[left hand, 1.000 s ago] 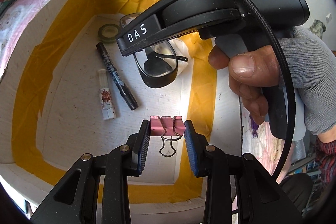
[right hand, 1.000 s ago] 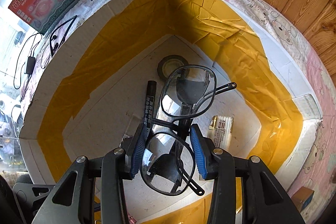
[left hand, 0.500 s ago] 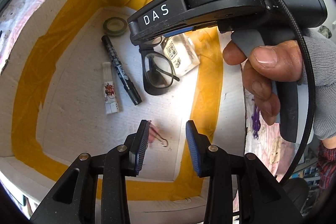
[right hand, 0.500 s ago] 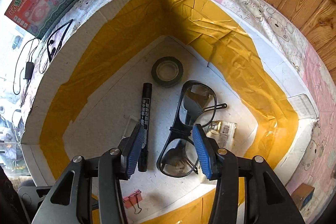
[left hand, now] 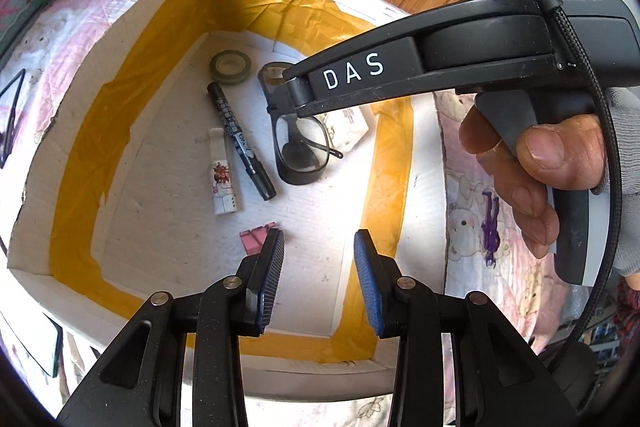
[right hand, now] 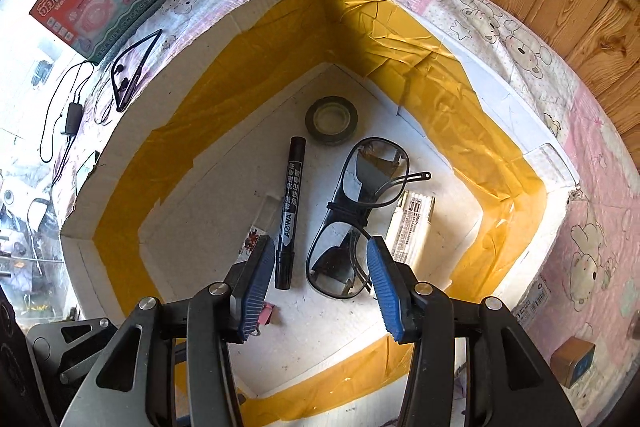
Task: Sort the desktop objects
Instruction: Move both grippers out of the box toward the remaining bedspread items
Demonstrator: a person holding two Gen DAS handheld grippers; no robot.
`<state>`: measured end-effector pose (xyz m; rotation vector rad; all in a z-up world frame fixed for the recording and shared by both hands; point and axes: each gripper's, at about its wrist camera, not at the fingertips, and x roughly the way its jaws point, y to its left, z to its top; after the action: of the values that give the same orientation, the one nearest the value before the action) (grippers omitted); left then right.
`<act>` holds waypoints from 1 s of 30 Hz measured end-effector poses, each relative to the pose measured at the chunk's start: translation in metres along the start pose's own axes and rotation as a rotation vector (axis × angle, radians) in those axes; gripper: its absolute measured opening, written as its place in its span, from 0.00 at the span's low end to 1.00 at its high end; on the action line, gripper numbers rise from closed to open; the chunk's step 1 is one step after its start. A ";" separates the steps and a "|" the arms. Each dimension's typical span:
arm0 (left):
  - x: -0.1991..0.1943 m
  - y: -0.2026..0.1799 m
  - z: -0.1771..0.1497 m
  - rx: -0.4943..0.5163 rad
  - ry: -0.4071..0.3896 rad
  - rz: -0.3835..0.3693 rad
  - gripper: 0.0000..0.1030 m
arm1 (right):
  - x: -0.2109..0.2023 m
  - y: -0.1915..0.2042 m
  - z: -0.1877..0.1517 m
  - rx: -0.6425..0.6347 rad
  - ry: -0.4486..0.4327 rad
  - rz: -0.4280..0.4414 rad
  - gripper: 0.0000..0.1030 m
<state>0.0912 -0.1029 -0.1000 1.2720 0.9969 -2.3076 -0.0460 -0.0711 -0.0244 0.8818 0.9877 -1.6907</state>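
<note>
Wood panelling backs a pink cartoon-print cloth, on which sits a white box [right hand: 120, 203] lined with yellow tape. Both the left gripper [left hand: 319, 279] and the right gripper [right hand: 322, 283] hover above it with jaws spread wide, holding nothing. On the box floor lie a tape roll [right hand: 331, 119], a black marker [right hand: 291, 215], glasses [right hand: 360, 219], a small white tube [left hand: 223, 179], a flat white packet [right hand: 412, 227] just right of the glasses, and a pink binder clip [left hand: 257, 237], partly hidden behind the left gripper's finger. In my judgement the risk is crowding: the glasses touch or overlap the packet, so a grasp at either could drag both, and the thin temple arm could snag. In the right wrist view the marker's long axis runs near-vertically, toward the far corner; the glasses lie roughly parallel, lenses stacked along that line.
</note>
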 end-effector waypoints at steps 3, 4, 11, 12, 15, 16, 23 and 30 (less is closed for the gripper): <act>-0.002 -0.007 0.005 0.008 -0.013 0.011 0.37 | -0.006 0.004 -0.004 -0.010 -0.009 0.006 0.48; -0.005 -0.007 0.005 0.011 -0.019 0.020 0.37 | -0.009 0.004 -0.006 -0.013 -0.012 0.007 0.48; -0.015 -0.008 0.006 0.028 -0.062 0.070 0.37 | -0.021 -0.001 -0.007 -0.053 -0.034 0.021 0.49; -0.017 -0.009 0.005 0.029 -0.067 0.075 0.37 | -0.025 -0.001 -0.007 -0.061 -0.039 0.024 0.49; -0.019 -0.011 0.004 0.033 -0.079 0.087 0.37 | -0.027 0.009 -0.013 -0.073 -0.057 0.025 0.49; -0.021 -0.012 0.003 0.035 -0.084 0.093 0.37 | -0.031 0.010 -0.016 -0.079 -0.065 0.020 0.50; -0.030 -0.022 -0.001 0.053 -0.122 0.131 0.37 | -0.046 0.012 -0.034 -0.147 -0.109 -0.025 0.51; -0.044 -0.031 -0.005 0.072 -0.172 0.181 0.37 | -0.064 0.014 -0.049 -0.199 -0.151 -0.048 0.52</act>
<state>0.1006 -0.0795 -0.0522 1.1179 0.7174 -2.2843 -0.0092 -0.0059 0.0088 0.5963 1.0596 -1.6397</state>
